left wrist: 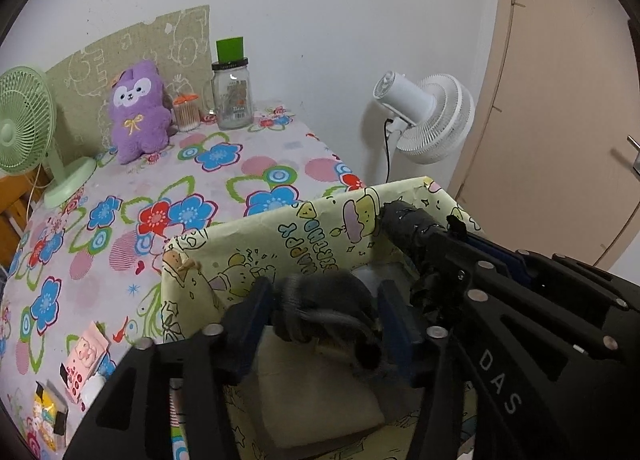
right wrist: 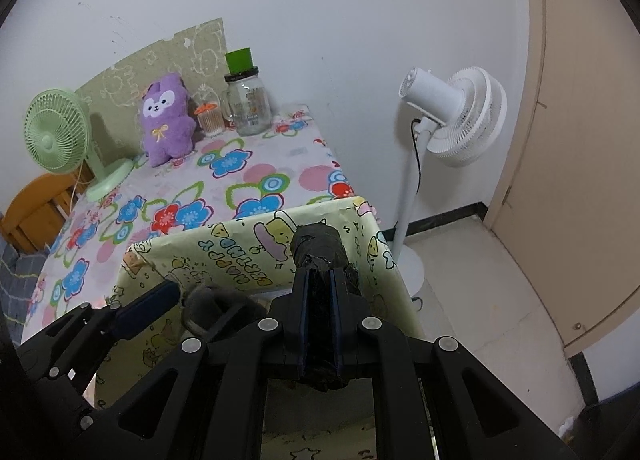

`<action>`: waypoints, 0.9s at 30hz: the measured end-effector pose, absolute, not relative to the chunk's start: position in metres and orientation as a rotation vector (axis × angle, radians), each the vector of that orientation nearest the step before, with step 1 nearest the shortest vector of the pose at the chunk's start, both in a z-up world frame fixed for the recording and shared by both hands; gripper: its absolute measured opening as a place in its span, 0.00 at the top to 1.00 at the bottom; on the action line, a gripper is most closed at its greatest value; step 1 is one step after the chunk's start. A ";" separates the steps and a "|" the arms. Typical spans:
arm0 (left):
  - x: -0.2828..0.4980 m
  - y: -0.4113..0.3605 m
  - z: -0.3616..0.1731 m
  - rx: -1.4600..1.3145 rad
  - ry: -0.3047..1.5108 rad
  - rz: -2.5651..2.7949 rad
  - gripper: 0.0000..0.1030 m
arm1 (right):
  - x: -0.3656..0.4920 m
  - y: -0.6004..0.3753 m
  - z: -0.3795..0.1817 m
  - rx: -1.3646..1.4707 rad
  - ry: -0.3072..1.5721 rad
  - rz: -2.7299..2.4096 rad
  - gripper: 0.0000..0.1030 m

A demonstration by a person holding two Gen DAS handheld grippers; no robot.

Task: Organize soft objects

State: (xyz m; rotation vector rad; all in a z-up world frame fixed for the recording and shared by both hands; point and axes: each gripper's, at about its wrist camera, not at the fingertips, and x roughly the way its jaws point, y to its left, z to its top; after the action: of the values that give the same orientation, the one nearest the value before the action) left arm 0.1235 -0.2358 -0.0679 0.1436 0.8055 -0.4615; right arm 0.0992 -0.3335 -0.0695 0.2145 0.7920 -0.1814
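Observation:
A yellow-green cartoon-print box (left wrist: pixel 280 232) stands at the near right corner of the floral table (left wrist: pixel 240 163). My left gripper (left wrist: pixel 325 292) hangs over the box's inside. A dark grey soft bundle (left wrist: pixel 320 308) sits between its blue fingers (left wrist: pixel 260 304) with a gap on the right side, so the jaws are open. My right gripper (right wrist: pixel 320 280) is shut on a black rolled bundle (right wrist: pixel 318 248), held above the box (right wrist: pixel 240 256) near its far right wall. A purple plush toy (left wrist: pixel 138 111) sits upright at the back of the table.
At the back stand a green desk fan (left wrist: pixel 24 119), a glass jar with a green lid (left wrist: pixel 232 95) and a cotton-swab pot (left wrist: pixel 186 111). Small packets (left wrist: pixel 84 364) lie at the table's front left. A white floor fan (right wrist: pixel 460 115) and a door (right wrist: pixel 580 139) are on the right.

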 end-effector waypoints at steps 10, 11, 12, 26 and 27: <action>0.120 -0.239 -0.066 0.158 0.810 -0.476 0.17 | 0.101 -0.333 -0.073 0.229 0.809 -0.176 0.67; 0.120 -0.238 -0.066 0.153 0.814 -0.478 0.17 | 0.101 -0.333 -0.072 0.228 0.809 -0.174 0.59; 0.120 -0.238 -0.065 0.152 0.814 -0.479 0.15 | 0.099 -0.333 -0.072 0.233 0.808 -0.170 0.50; 0.105 -0.217 -0.051 0.145 0.769 -0.443 0.04 | 0.079 -0.317 -0.051 0.226 0.733 -0.162 0.23; 0.104 -0.215 -0.049 0.144 0.764 -0.442 0.04 | 0.077 -0.314 -0.049 0.221 0.725 -0.166 0.20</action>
State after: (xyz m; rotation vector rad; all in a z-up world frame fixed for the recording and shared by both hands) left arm 0.1040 -0.2151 -0.0493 0.1439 0.7644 -0.4424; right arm 0.0770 -0.3143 -0.0486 0.2210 0.7250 -0.1656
